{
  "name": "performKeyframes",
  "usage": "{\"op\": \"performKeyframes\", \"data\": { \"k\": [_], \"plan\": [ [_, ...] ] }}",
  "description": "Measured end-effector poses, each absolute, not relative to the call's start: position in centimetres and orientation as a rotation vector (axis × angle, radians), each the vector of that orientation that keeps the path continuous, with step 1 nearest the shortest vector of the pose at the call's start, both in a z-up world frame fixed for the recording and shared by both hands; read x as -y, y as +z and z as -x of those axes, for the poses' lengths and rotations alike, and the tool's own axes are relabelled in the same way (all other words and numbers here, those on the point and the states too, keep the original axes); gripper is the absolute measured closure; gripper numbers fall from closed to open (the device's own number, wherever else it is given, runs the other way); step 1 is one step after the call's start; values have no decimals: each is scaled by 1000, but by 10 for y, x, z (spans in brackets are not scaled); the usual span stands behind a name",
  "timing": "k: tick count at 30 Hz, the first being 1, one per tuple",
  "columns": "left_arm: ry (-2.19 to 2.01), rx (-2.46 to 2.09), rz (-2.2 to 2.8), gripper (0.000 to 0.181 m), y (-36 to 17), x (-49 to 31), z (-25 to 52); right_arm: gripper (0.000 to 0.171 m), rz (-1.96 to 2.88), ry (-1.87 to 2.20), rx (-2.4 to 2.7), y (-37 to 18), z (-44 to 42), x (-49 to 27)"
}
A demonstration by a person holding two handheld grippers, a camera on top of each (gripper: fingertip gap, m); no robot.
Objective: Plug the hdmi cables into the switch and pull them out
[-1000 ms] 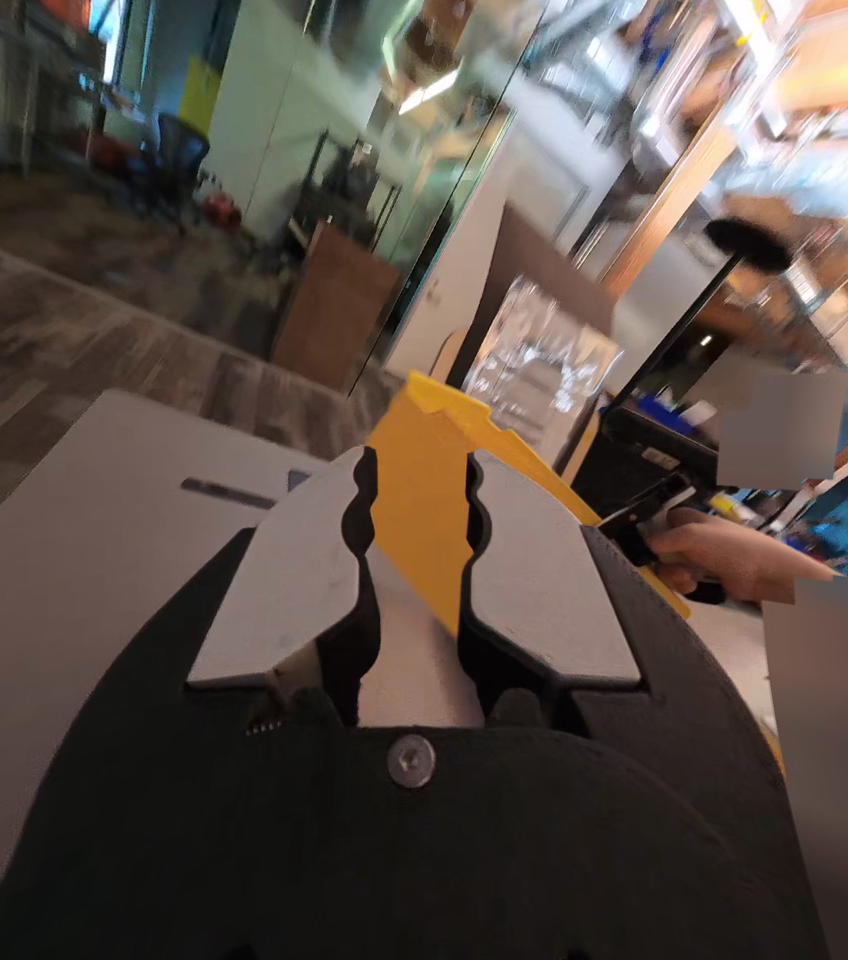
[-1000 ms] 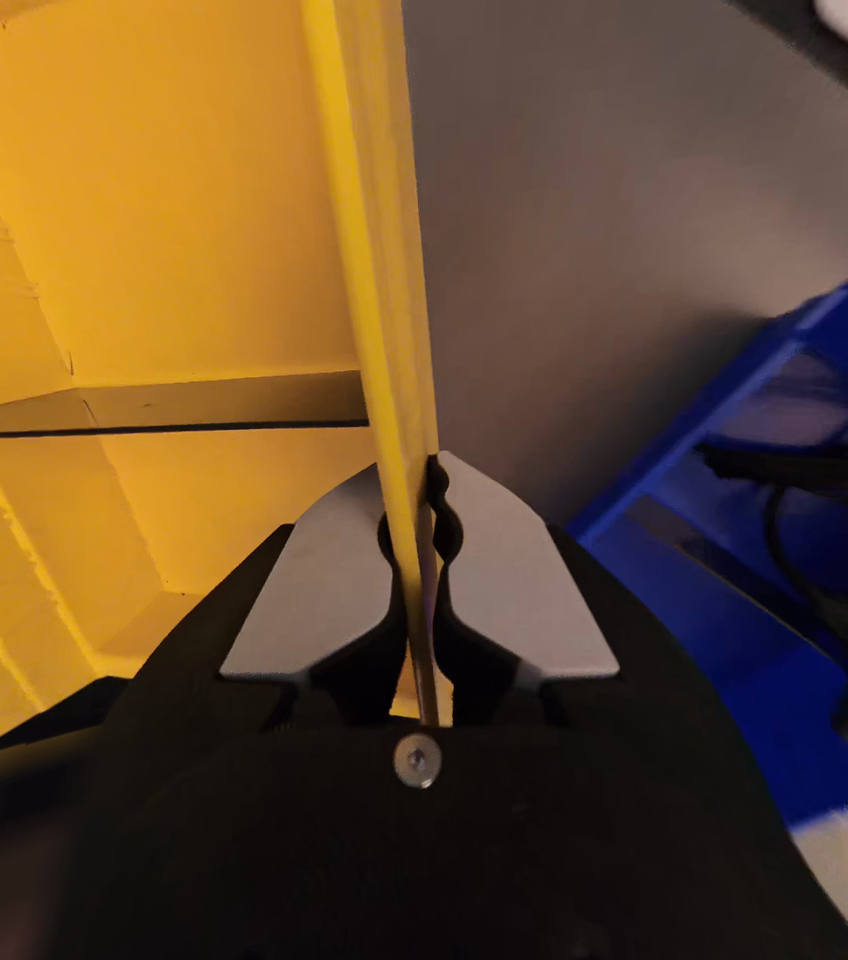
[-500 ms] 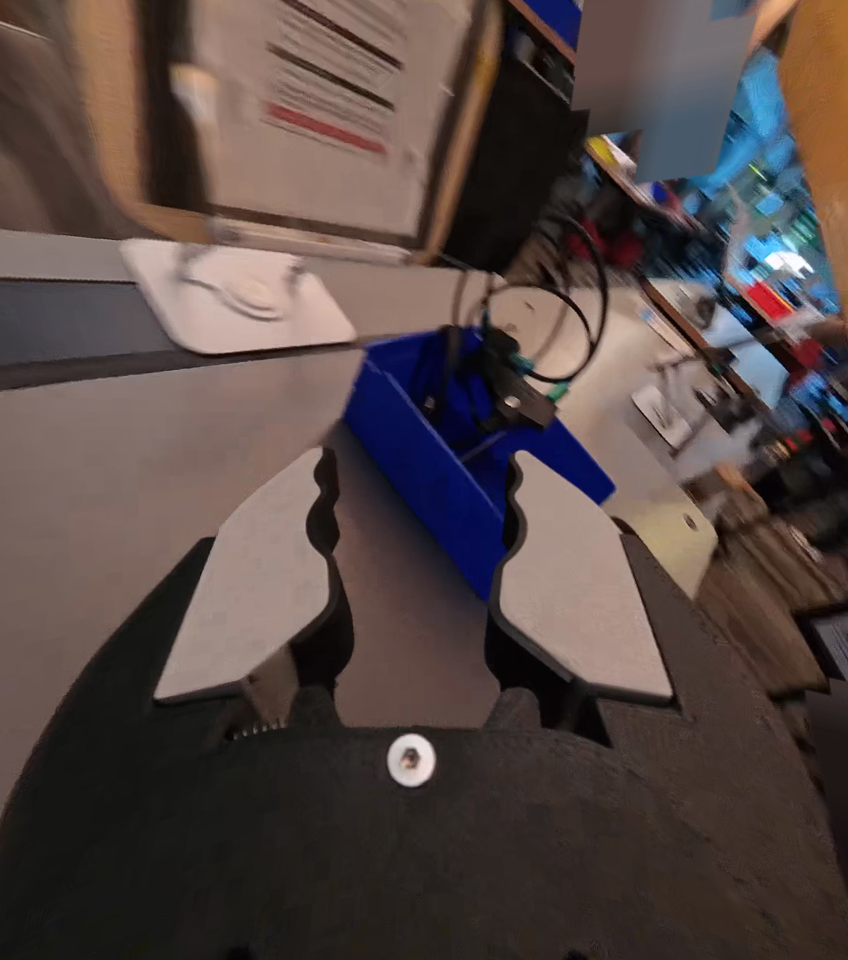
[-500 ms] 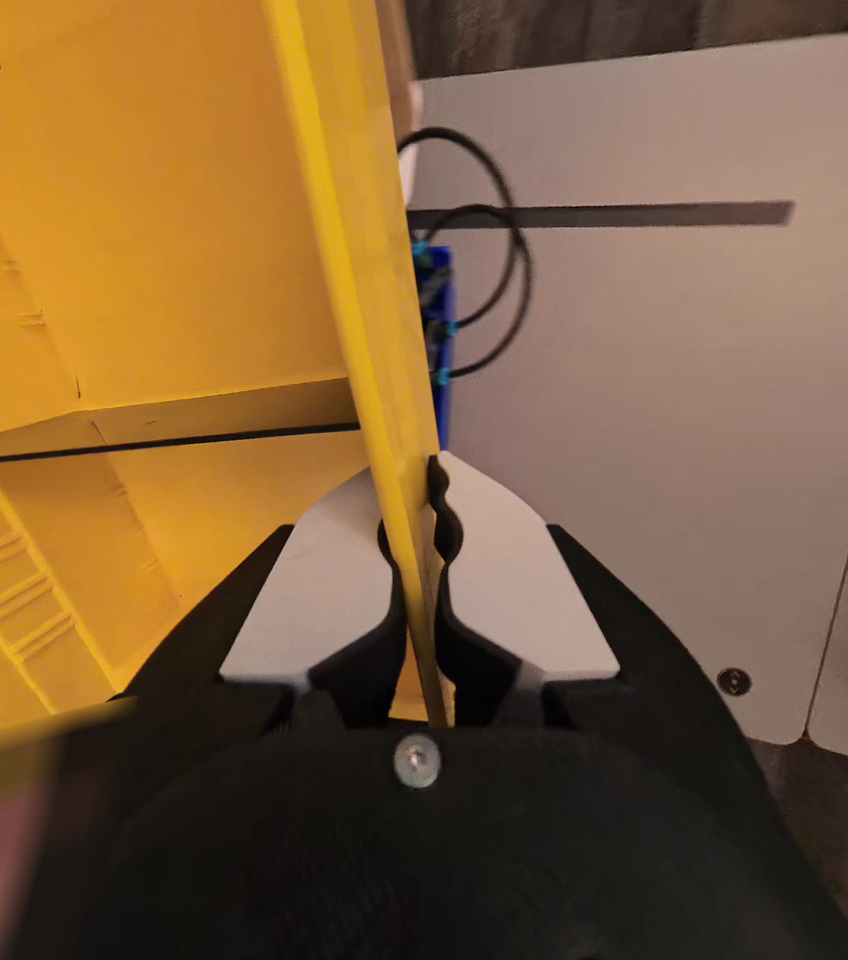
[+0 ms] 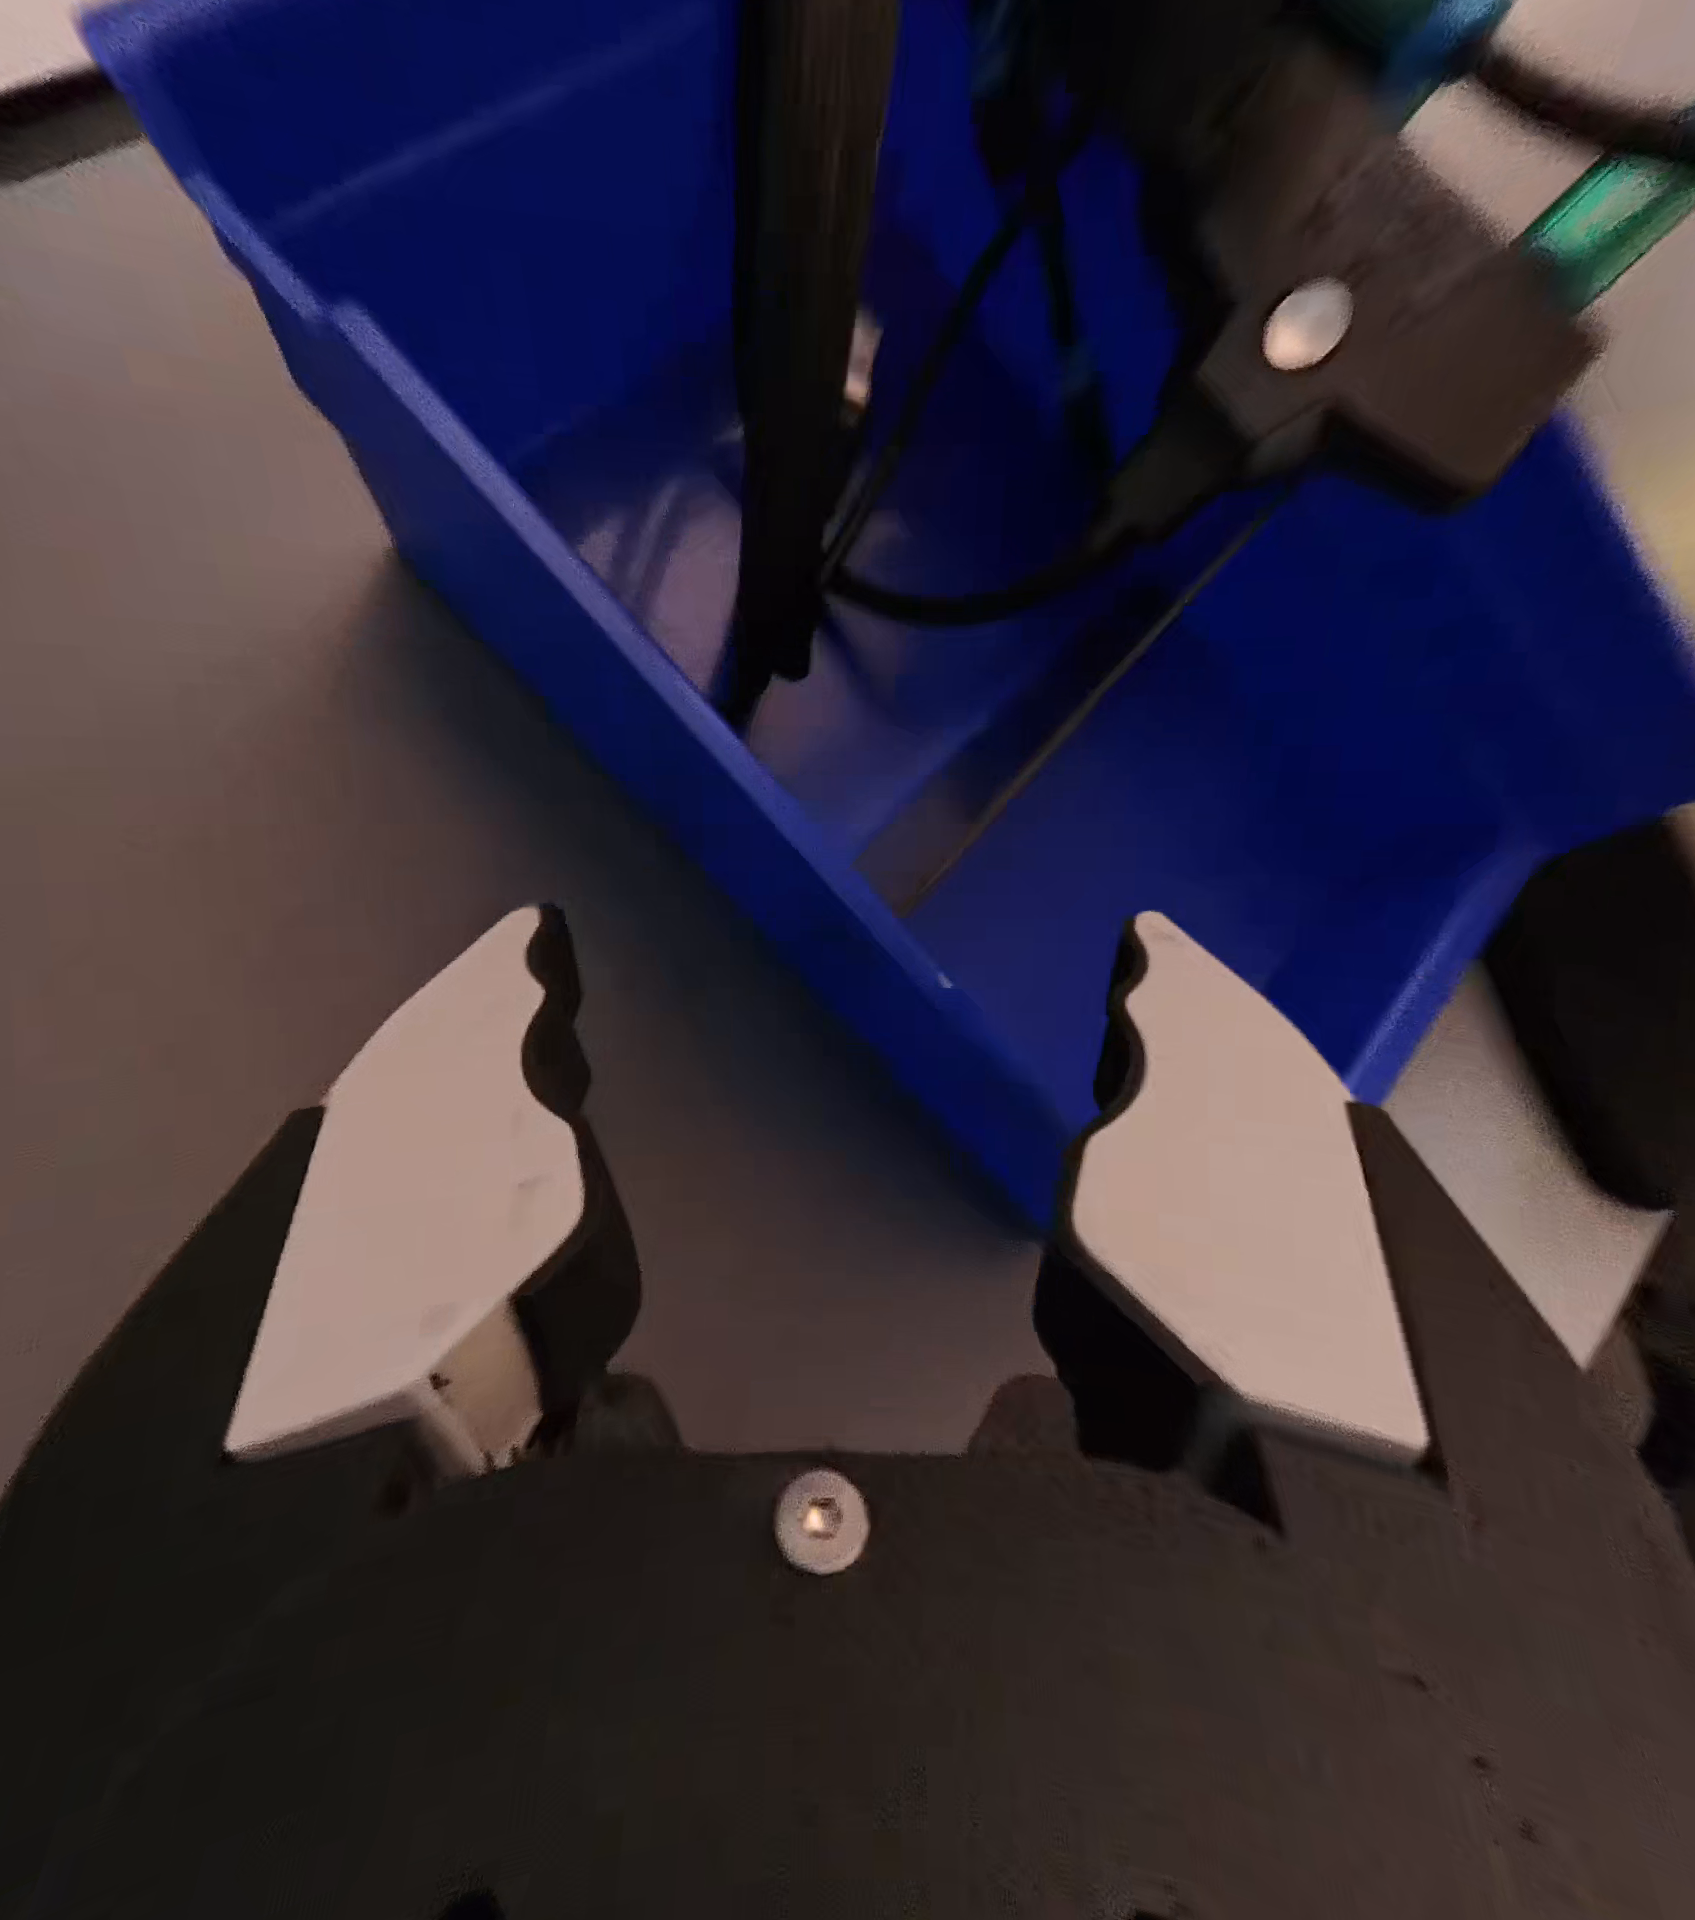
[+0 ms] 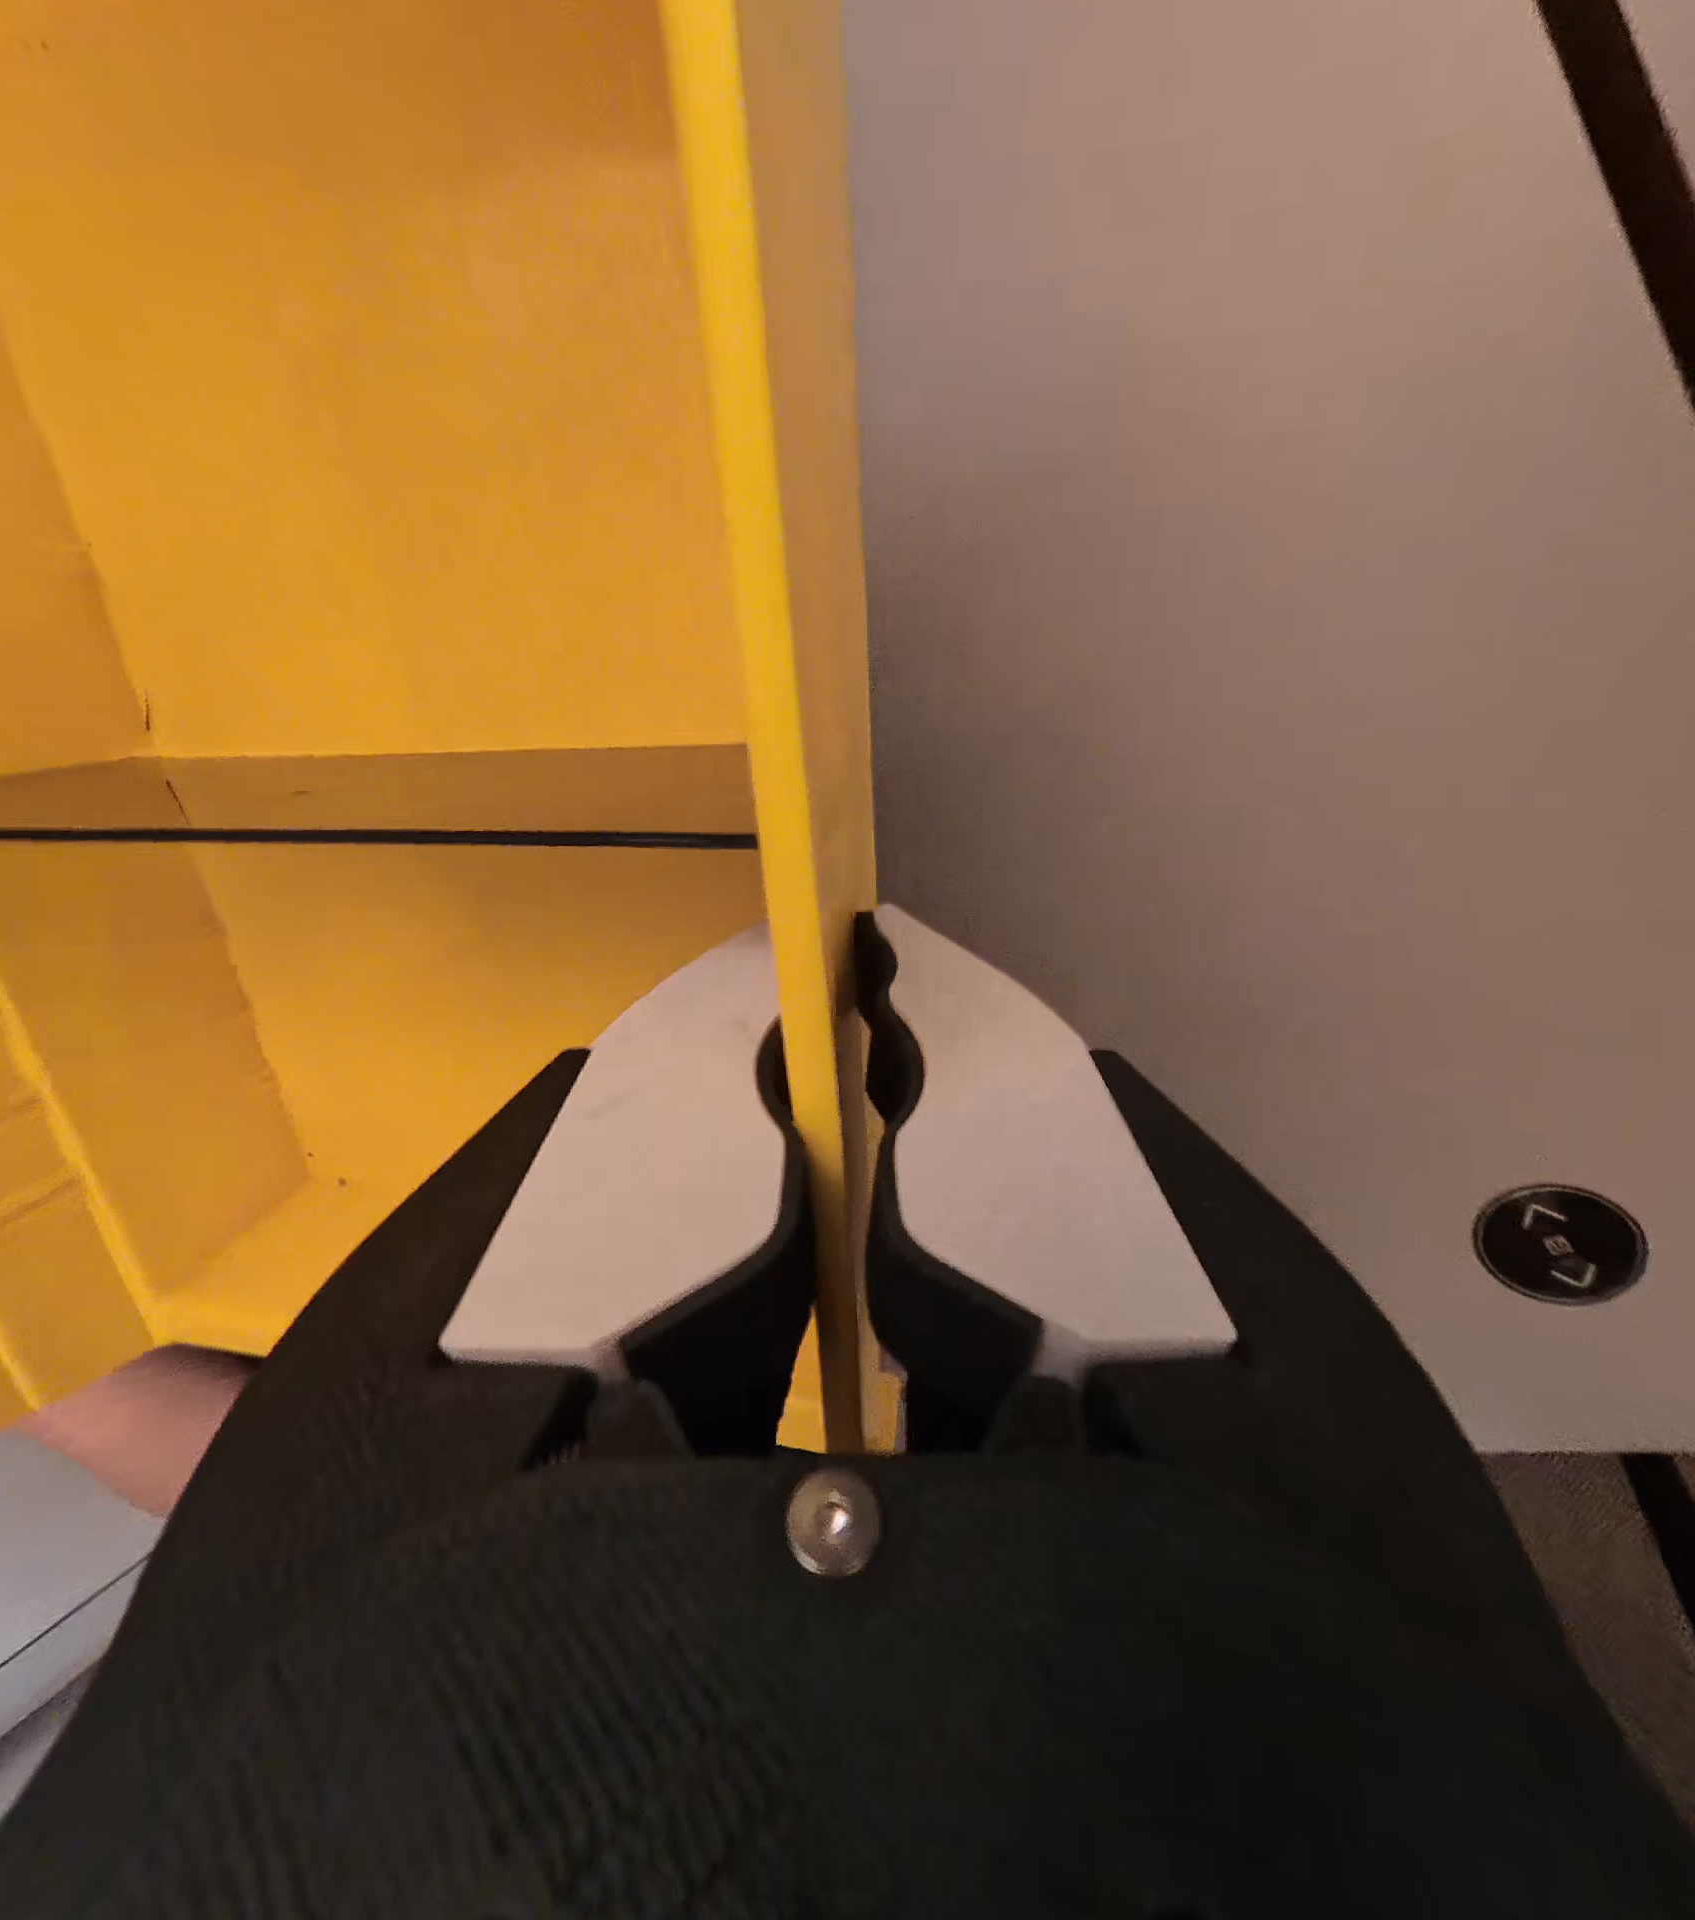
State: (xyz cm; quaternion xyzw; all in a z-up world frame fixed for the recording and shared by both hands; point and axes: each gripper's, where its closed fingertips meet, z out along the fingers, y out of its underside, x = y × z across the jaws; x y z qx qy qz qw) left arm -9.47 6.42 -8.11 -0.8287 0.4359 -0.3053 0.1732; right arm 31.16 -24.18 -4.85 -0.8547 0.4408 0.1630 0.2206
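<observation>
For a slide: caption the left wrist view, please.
Open left gripper poised at the near wall of a blue bin holding black cables.

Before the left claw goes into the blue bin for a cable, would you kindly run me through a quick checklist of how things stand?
1. Left claw open and empty: ok, jaws wide apart, nothing between them.
2. Left claw lined up with the blue plastic bin: ok, it hovers at the bin's near wall.
3. Black cables in the bin: ok, several stand inside.
4. Black switch box free to take a plug: cannot tell, blurred and ports hidden.
5. Right claw free to help: not ok, it is shut on the wall of the yellow plastic bin.
6. Grey tabletop beside the blue bin: ok, bare.
</observation>
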Motion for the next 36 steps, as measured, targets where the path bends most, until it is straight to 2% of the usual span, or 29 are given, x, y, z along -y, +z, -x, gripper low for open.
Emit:
{"op": "performKeyframes", "data": {
  "k": [2, 4, 7, 9, 14, 20, 26, 36],
  "plan": [
    [-813, -1291, 2398, 90, -92, -59, 95, 166, 2359, 482, -1253, -68, -311, 241],
    [-866, -1293, 2446, 117, -92, -54, 97, 167, 2375, 507, -1250, -82, -308, 237],
    [-876, -1309, 2458, 131, -91, -57, 104, 165, 2406, 516, -1236, -96, -303, 225],
    [-968, -1337, 2469, 154, -87, -52, 105, 164, 2435, 499, -1209, -101, -300, 216],
    [-1003, -1287, 2524, 161, -84, -75, 138, 164, 2530, 446, -1126, -113, -290, 195],
    [-1018, -993, 2556, 168, -81, -130, 206, 162, 2665, 371, -1012, -132, -275, 171],
    [-1016, -659, 2581, 167, -79, -166, 293, 165, 2768, 239, -892, -131, -272, 151],
    [-950, -133, 2544, 166, -77, -192, 409, 164, 2717, 221, -1021, -130, -274, 126]
  ]
}}
